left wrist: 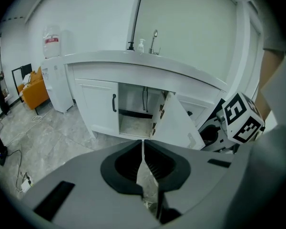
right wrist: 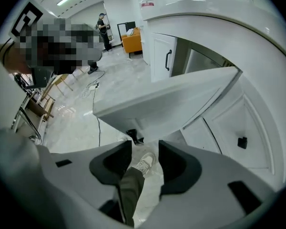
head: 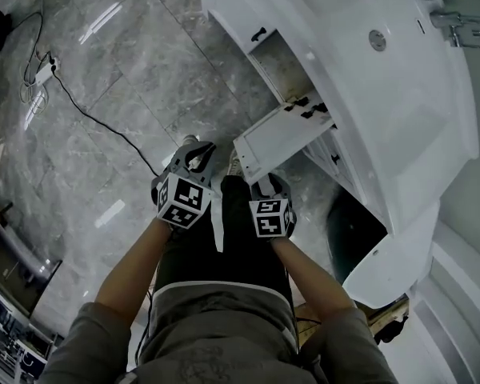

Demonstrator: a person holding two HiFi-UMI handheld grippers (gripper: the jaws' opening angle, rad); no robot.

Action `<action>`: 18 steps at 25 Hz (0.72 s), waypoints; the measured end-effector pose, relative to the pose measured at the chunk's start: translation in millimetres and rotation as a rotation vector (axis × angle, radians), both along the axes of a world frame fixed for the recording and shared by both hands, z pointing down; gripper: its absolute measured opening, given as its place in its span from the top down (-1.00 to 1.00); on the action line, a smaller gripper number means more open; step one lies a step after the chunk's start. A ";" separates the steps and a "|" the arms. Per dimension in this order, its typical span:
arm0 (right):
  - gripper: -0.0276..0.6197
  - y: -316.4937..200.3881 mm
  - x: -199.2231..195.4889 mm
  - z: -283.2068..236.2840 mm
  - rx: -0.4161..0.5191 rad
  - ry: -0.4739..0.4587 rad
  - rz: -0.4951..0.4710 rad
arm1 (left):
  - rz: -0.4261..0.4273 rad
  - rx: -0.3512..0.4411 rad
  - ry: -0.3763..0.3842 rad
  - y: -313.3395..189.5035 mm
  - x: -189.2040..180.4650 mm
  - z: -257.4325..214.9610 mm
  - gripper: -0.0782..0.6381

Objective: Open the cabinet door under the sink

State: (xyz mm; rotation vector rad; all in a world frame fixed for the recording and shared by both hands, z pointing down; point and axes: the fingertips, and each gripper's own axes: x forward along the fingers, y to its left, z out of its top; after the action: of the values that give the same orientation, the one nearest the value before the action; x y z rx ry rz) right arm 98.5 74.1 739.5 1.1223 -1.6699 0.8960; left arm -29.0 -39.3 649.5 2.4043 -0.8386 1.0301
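The white cabinet under the sink has one door swung wide out over the floor, showing the bare inside. A small black handle shows under the open door's edge. The neighbouring door with its black handle stays closed. My right gripper is open just below that edge, touching nothing; only a trouser leg and a shoe show between its fingers. My left gripper is shut and empty, back from the cabinet. In the head view both grippers, left and right, hang near the door's outer corner.
A black cable and a power strip lie on the grey tiled floor at the left. A water dispenser and an orange sofa stand beyond the cabinet. A dark round bin sits under the counter at the right. A person stands far back.
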 end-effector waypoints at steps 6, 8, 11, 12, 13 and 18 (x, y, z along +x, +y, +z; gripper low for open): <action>0.38 0.4 6.9 -48.5 0.012 -0.027 -0.006 | 0.003 0.015 0.008 2.9 5.2 -39.4 0.70; 0.45 -0.6 8.5 -64.0 0.022 -0.039 -0.003 | 0.005 0.026 0.011 1.6 7.3 -53.1 0.70; 0.55 -7.5 8.4 -86.6 0.051 -0.056 -0.001 | 0.005 0.048 0.016 -2.4 7.2 -73.0 0.70; 0.58 -14.2 8.3 -96.1 0.075 -0.056 -0.004 | 0.003 0.055 0.016 -4.5 6.6 -79.5 0.70; 0.62 -21.3 9.0 -105.1 0.099 -0.054 -0.008 | 0.002 0.063 0.016 -6.7 5.7 -86.0 0.70; 0.71 -59.3 12.7 -144.5 0.209 -0.060 -0.002 | -0.001 0.108 0.003 -17.1 -1.5 -116.4 0.70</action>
State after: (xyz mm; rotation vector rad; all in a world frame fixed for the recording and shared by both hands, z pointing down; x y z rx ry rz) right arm 111.2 14.8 595.0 1.2428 -1.8468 0.7731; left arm -30.5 -56.4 533.1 2.4935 -0.9163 1.0044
